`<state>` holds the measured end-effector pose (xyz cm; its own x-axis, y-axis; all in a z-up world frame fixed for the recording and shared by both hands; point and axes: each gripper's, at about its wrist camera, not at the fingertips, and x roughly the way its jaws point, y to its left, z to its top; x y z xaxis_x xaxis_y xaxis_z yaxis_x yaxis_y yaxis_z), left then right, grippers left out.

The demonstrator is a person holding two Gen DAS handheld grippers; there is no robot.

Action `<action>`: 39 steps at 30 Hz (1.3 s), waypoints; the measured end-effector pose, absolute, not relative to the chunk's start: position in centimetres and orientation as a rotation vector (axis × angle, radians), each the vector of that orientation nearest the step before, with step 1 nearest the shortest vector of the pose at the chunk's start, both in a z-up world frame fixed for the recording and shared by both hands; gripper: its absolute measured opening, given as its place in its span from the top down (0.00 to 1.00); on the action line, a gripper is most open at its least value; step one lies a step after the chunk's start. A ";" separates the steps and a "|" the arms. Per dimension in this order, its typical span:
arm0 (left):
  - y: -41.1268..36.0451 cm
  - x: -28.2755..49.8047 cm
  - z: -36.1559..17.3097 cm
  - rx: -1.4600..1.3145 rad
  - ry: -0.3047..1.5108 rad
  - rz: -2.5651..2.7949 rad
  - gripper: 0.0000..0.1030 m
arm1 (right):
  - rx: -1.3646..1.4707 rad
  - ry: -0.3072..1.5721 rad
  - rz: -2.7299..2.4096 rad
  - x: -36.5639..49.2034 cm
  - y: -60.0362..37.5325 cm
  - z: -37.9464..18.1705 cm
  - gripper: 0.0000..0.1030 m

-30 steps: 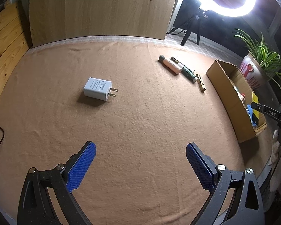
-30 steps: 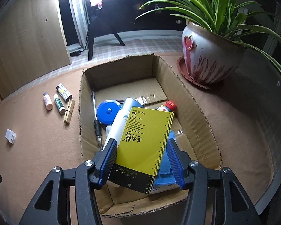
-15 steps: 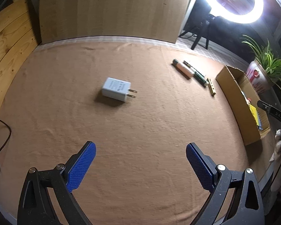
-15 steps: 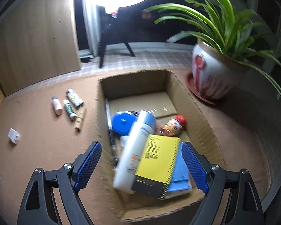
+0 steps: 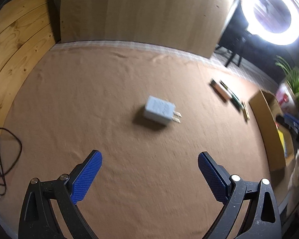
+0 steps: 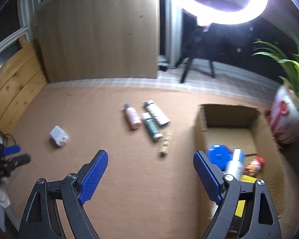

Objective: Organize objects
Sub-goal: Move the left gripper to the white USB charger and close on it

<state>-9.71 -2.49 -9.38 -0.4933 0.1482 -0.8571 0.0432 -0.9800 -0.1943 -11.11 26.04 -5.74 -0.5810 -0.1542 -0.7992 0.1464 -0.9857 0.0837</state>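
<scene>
The right hand-held gripper point(image 6: 150, 176) had let go of the yellow card point(image 6: 241, 205), now in the cardboard box point(image 6: 201, 131); both stood wide open and empty (the charger point(image 5: 159, 113) lay loose on the tabletop point(image 5: 89, 99), likely next).

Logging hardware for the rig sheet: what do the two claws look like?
Both match: left claw and right claw each have black angular frames with triangular cutouts, silver pivot bolts, and two blue pads with a fine knurled texture. No cables or sleeves visible on either.
</scene>
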 end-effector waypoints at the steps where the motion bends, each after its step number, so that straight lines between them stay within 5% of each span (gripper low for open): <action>1: -2.8 -10.4 -9.4 -1.550 -0.307 2.651 0.04 | 1.351 -0.054 -2.628 -11.3 25.6 -5.9 0.18; 12: -4.0 -20.4 -10.8 -1.596 -0.389 2.579 0.05 | 1.443 -0.223 -2.549 -9.1 24.8 -6.4 0.18; 17: -3.0 -23.6 -12.8 -1.683 -0.326 2.495 0.19 | 1.465 -0.263 -2.562 -8.1 26.2 -6.3 0.18; 26: -1.4 -22.4 -15.2 -1.738 -0.277 2.360 0.19 | 1.504 -0.298 -2.571 -7.3 27.7 -7.2 0.18; 33: 0.9 -17.7 -15.1 -1.647 -0.227 2.350 0.41 | 1.515 -0.300 -2.542 -7.5 27.3 -8.2 0.18; 37: 0.7 -16.9 -13.8 -1.633 -0.268 2.363 0.40 | 1.501 -0.285 -2.535 -7.4 26.6 -8.1 0.18; 39: -0.3 -17.5 -12.3 -1.598 -0.294 2.430 0.18 | 1.497 -0.286 -2.533 -7.2 26.4 -8.1 0.18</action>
